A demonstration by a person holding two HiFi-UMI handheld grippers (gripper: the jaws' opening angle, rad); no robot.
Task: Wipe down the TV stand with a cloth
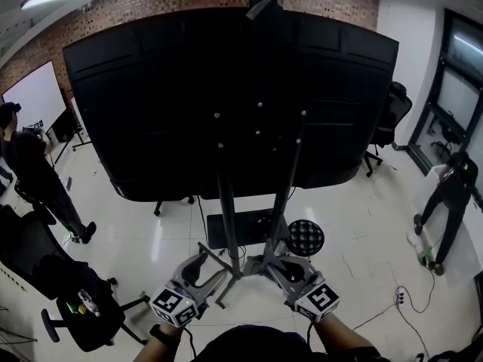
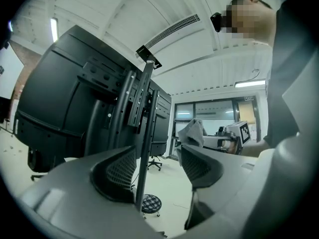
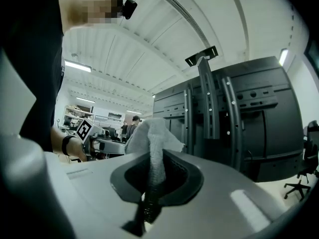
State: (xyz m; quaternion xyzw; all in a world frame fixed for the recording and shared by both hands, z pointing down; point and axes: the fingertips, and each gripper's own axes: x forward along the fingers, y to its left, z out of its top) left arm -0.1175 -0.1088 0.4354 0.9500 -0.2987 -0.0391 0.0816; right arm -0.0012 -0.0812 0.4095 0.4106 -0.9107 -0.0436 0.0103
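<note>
The right claw (image 3: 158, 158) is clamped on a pale cloth (image 3: 149, 133) that sticks up out of it, low down behind the TV stand (image 1: 225, 202). The left claw (image 2: 157, 156) is open, with a thin upright (image 2: 142, 148) of the stand between its jaws. The TV (image 1: 226, 89) shows its black back above. A round stool (image 1: 306, 237) stands by the base.

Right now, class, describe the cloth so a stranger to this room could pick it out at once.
Find the big black TV on its metal stand, seen from behind. Below it are two grippers; the right gripper is shut on the cloth, a pale grey wad poking up between its jaws. The left gripper is open and has no cloth.
</note>
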